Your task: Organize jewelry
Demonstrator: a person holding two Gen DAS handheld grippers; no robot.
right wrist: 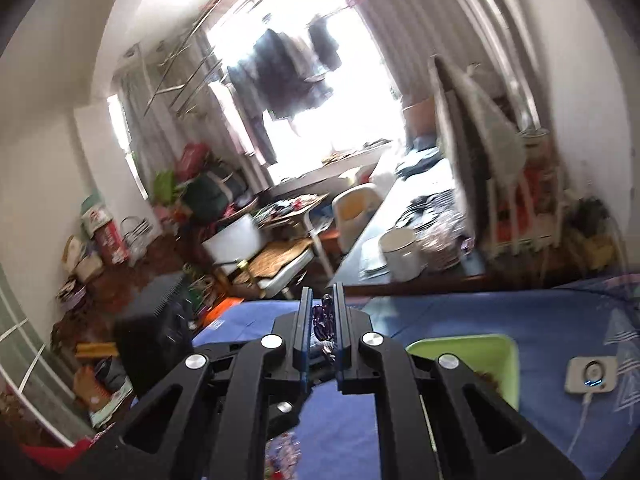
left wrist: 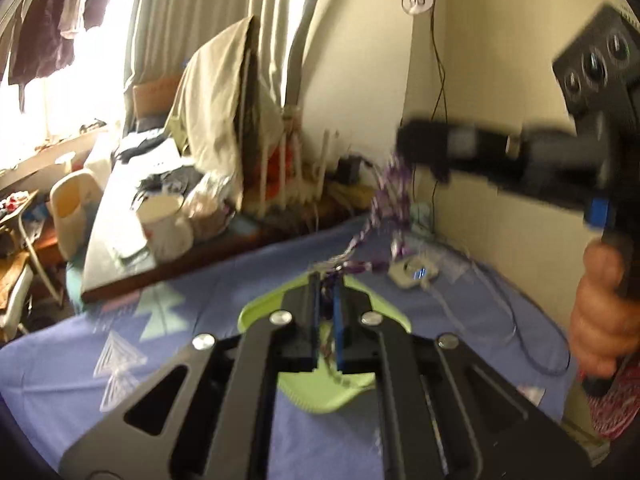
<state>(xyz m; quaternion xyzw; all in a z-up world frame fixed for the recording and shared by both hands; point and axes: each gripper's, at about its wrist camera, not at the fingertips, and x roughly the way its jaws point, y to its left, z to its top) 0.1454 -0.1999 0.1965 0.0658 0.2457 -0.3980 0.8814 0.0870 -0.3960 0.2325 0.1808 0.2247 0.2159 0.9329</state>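
Low in the frame, our left gripper (left wrist: 329,280) was clamped on one end of the purple bead strand (left wrist: 390,196), which ran toward the upper right to our right gripper (right wrist: 322,312), closed on the other end, both above the green tray (left wrist: 320,400)

The right tool (right wrist: 322,320) points out over a blue patterned bedspread (right wrist: 480,316) toward a cluttered room, its jaws closed on a dark purple beaded piece of jewelry (right wrist: 323,316) that shows in the narrow gap between the 2 fingers (right wrist: 305,332). Low on the right, a light green tray (right wrist: 460,346) lies on the bedspread, partly hidden behind the tool's black frame. Further right lies a small white device (right wrist: 592,374) with a lit display and a white cable.
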